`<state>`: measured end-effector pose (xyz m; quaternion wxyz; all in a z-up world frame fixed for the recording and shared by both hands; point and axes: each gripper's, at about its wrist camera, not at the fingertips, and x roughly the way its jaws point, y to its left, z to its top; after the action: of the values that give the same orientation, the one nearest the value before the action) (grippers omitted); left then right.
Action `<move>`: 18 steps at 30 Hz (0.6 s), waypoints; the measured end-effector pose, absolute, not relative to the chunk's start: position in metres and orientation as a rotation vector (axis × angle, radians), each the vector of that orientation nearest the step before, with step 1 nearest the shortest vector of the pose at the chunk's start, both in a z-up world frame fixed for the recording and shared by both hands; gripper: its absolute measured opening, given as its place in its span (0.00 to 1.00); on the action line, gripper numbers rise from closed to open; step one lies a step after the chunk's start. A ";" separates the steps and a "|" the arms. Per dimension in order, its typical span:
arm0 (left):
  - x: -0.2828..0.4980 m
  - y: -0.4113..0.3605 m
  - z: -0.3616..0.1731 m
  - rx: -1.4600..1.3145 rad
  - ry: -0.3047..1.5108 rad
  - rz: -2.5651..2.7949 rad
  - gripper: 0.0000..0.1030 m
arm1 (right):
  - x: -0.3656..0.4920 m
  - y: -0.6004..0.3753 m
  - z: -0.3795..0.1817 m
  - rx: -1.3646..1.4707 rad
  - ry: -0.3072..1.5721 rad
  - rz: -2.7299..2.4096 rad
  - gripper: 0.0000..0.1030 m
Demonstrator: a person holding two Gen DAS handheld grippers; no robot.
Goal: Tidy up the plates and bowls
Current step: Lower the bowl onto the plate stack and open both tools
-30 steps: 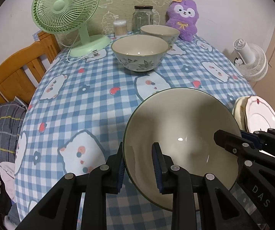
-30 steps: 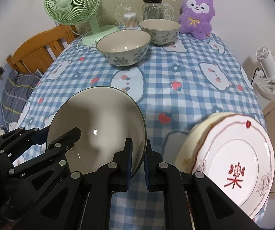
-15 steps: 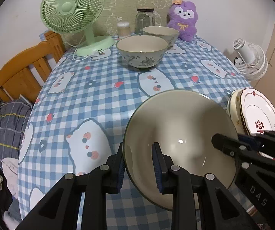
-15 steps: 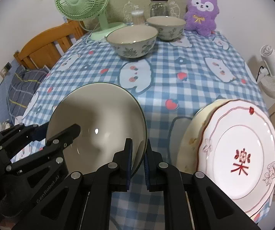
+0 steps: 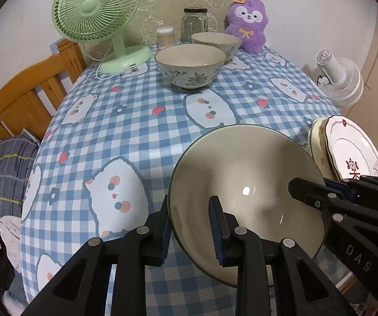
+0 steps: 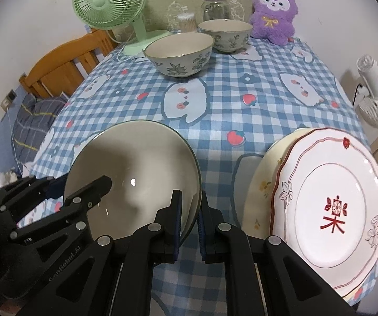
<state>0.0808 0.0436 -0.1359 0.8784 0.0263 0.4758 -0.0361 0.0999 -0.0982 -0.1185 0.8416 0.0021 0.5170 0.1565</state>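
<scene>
Both grippers hold one large cream bowl with a dark rim (image 5: 247,184) (image 6: 133,173) above the near end of the checked table. My left gripper (image 5: 190,226) is shut on its left rim. My right gripper (image 6: 190,210) is shut on its right rim and shows in the left wrist view (image 5: 320,187). Two floral bowls stand at the far end: the nearer one (image 5: 190,64) (image 6: 179,54) and the farther one (image 5: 216,43) (image 6: 224,34). Stacked plates (image 5: 352,150) (image 6: 328,205) lie at the near right, a red-marked white plate on top.
A green desk fan (image 5: 97,15), a glass jar (image 5: 194,25), a cotton-swab pot (image 5: 165,35) and a purple plush toy (image 5: 249,23) stand along the far edge. A wooden chair (image 5: 28,97) is at the left. A white floor fan (image 5: 339,79) stands beyond the right edge.
Both grippers and the bowl have drawn back toward the near edge and risen; the far bowls look smaller and more tablecloth shows. Both grips are unchanged.
</scene>
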 end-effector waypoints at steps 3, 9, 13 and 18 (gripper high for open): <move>0.082 0.040 -0.137 0.060 0.995 -0.097 0.38 | 0.102 -0.096 -0.117 -0.004 1.090 0.325 0.14; 0.091 0.045 -0.135 0.027 0.972 -0.081 0.66 | 0.110 -0.092 -0.116 -0.074 1.064 0.259 0.25; 0.097 0.053 -0.135 -0.005 0.991 -0.078 0.67 | 0.117 -0.102 -0.115 -0.064 1.054 0.224 0.52; 0.099 0.056 -0.125 0.001 0.952 -0.063 0.70 | 0.121 -0.111 -0.106 -0.039 1.008 0.195 0.67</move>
<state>0.0988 0.0558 -0.1250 0.8883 0.0006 0.4582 -0.0303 0.1212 -0.1110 -0.1060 0.8710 -0.0188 0.4820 0.0933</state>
